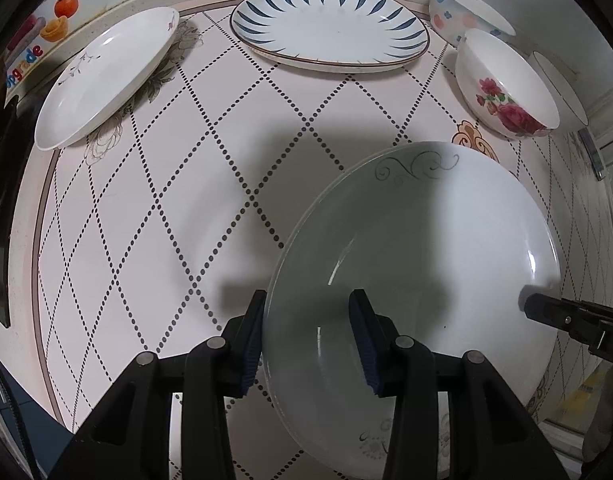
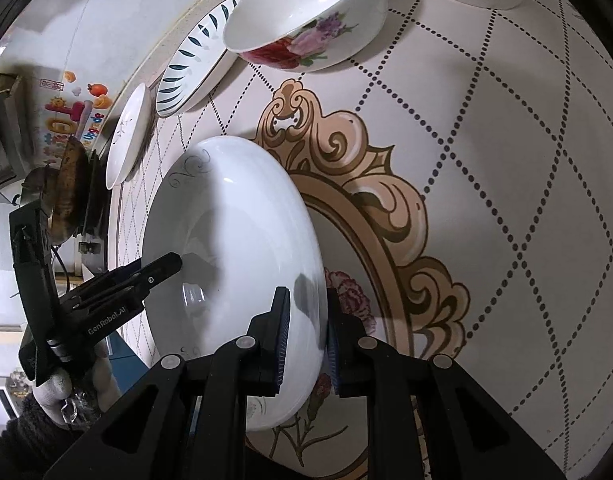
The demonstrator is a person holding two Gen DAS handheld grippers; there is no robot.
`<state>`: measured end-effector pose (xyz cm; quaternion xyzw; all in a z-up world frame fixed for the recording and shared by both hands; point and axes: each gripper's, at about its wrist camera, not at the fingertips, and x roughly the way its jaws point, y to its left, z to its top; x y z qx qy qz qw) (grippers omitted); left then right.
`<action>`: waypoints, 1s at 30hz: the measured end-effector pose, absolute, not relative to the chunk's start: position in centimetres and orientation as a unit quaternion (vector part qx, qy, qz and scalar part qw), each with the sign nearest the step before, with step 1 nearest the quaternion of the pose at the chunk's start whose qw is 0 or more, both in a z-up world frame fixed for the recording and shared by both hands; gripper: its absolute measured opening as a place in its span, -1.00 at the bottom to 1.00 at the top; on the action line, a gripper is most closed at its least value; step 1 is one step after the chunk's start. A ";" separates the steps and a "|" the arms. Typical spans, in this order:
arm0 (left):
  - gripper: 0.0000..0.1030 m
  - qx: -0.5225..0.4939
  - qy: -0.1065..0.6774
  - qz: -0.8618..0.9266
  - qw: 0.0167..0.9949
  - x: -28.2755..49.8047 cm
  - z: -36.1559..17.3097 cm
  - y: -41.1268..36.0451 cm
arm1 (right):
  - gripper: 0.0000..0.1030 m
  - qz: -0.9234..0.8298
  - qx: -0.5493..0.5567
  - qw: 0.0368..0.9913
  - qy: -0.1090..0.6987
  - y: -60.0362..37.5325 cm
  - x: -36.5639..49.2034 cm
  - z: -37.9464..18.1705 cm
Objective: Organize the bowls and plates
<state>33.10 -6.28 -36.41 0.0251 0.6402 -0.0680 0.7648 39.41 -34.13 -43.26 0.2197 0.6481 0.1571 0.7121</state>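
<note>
A white deep plate with grey scrollwork (image 1: 446, 248) is held tilted above the table, gripped from two sides. My left gripper (image 1: 306, 340) straddles its left rim, one finger outside and one inside. My right gripper (image 2: 306, 336) straddles the opposite rim (image 2: 242, 264), and its tip shows in the left wrist view (image 1: 546, 308). At the back stand a blue-leaf plate (image 1: 330, 28), a plain white plate (image 1: 106, 76), a rose bowl (image 1: 502, 84), a dotted bowl (image 1: 462, 8) and a white bowl (image 1: 558, 84).
The round table (image 1: 146, 240) has a pink dotted-diamond cover with a tan ornament (image 2: 346, 160). A wall with fruit stickers (image 1: 46, 28) runs behind it. A dark stove with a pan (image 2: 70, 192) stands to the left past the table edge.
</note>
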 end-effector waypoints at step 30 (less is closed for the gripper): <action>0.02 -0.092 0.540 -0.059 0.835 43.4 -25.9 9.0 | 0.05 0.171 0.283 0.729 0.599 -26.8 46.3 -30.8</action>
